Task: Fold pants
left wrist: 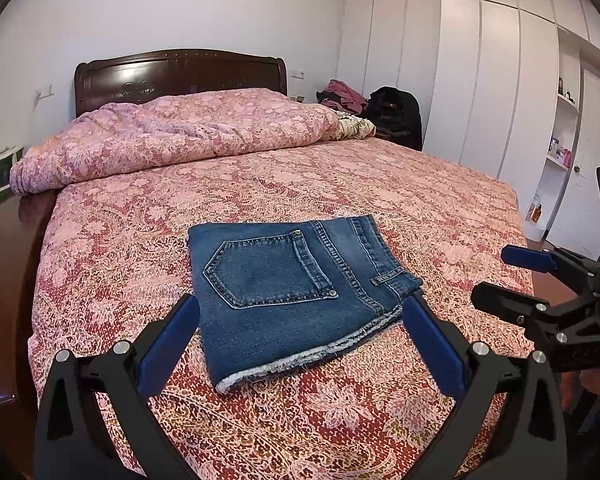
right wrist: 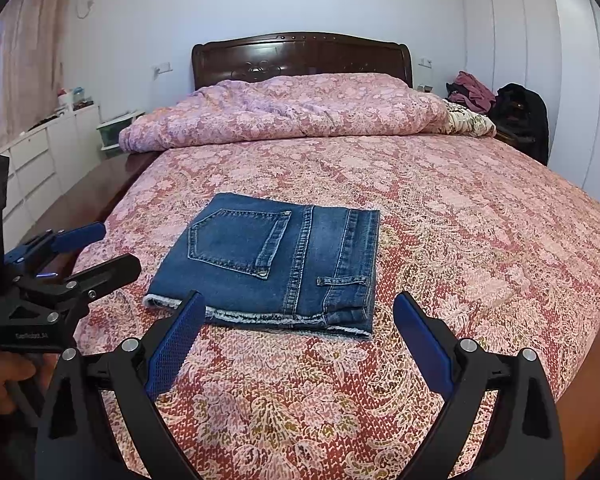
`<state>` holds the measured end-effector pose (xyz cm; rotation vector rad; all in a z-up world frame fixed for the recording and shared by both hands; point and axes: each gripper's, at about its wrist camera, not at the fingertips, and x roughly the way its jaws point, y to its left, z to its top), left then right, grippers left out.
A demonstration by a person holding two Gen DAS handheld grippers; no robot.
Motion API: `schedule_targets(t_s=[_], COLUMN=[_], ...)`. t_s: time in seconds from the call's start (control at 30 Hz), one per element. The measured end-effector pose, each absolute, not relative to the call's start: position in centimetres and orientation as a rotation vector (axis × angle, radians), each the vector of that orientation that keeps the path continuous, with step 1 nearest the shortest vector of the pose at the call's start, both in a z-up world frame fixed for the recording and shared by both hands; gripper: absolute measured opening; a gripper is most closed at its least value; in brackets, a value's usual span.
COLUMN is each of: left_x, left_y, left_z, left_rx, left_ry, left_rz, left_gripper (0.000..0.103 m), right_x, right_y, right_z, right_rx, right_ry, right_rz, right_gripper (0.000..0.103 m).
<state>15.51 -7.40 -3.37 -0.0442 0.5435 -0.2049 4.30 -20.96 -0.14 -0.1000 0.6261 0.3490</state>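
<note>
Here are the pants (left wrist: 296,292) – blue denim folded into a compact block, lying flat on the bedspread (left wrist: 380,200) in the centre of the left wrist frame, back pocket (left wrist: 268,272) facing up and a frayed pale hem along the lower edge. From the right wrist view the same bundle sits just left of centre, belt loop (right wrist: 343,280) showing near its lower right corner.

The left gripper (left wrist: 300,328) comes in from the bottom of its frame with jaws spread wide, one blue pad (left wrist: 172,344) at the lower left and the other at the lower right, the near edge of the pants sitting between them in the picture. Nothing is pinched; whether the pads touch the cloth I cannot tell.

The right gripper (right wrist: 300,332) is likewise wide apart at the bottom of its own frame, its left pad (right wrist: 176,344) overlapping the frayed hem in the picture, its right pad over bare bedspread. It holds nothing. It also shows at the right edge of the left wrist frame, beside the pants and apart from them.

Upper part of both frames – a rumpled pink quilt (right wrist: 284,112) heaped against a dark wooden headboard (right wrist: 300,56). White wardrobe doors (left wrist: 480,80) fill the upper right, with a pile of clothes (left wrist: 346,96) below them
</note>
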Motion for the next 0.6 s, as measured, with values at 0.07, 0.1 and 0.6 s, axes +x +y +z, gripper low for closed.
schedule_targets(t_s=[0.07, 0.1, 0.6], left_x=[15.54, 15.54, 15.56], left_y=[-7.41, -7.42, -7.52], left_z=[-3.39, -3.41, -3.57], left_rx=[-0.044, -0.044, -0.044], left_ry=[0.545, 0.545, 0.55], left_rz=[-0.204, -0.205, -0.208], left_gripper=[0.101, 0.101, 0.101], right_x=[4.38, 4.4, 4.46], right_y=[-21.0, -20.99, -20.89], right_z=[-0.19, -0.18, -0.24], right_rx=[-0.102, -0.102, -0.1], right_ry=[0.628, 0.629, 0.636], right_rz=[0.35, 0.351, 0.352], right_gripper=[0.094, 0.094, 0.094])
